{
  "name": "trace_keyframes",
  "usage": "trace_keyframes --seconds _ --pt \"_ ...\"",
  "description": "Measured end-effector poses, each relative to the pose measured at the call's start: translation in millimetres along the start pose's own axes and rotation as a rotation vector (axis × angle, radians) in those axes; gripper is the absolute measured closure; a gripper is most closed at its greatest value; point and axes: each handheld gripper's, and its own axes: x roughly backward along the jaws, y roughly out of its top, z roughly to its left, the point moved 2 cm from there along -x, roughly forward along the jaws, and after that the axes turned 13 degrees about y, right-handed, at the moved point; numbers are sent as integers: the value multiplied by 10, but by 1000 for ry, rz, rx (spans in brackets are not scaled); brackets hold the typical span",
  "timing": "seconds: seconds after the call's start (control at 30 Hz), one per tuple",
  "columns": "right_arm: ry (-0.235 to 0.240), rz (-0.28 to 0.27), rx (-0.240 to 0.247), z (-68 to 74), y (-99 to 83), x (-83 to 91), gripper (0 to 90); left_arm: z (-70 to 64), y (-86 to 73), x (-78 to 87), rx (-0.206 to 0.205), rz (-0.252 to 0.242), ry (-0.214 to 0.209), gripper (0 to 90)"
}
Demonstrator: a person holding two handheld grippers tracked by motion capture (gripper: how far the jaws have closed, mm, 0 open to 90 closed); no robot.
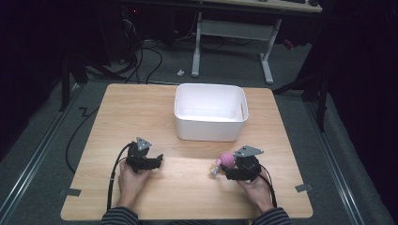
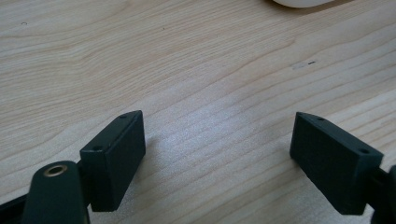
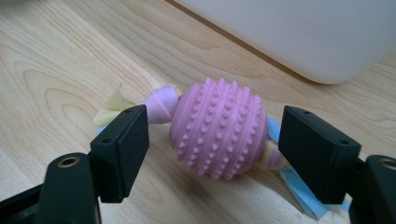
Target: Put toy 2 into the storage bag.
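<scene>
Pink toy point(image 3: 217, 129) on tabletop point(image 1: 187, 187), near side of white bin point(image 1: 210, 112), between spread fingers point(image 3: 122, 149) of right gripper point(image 3: 224, 154), neither pad touching yet. Long axis across the gap, ribbon ends toward each pad. Left gripper point(image 2: 219, 158) spread too, empty, well apart. Probably closing next.

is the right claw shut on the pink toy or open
Open: the right claw straddles the pink studded ball toy, with a gap showing at each jaw.
</scene>
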Motion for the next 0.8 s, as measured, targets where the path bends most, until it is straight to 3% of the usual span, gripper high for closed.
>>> trace_keyframes --seconds 0.47,0.8 --pt "-7 23 21 -42 10 -130 246 -1 1 -2 -1 3 -1 168" --pt "-37 27 39 -82 -1 -148 336 -1 1 -2 -1 3 -1 166"
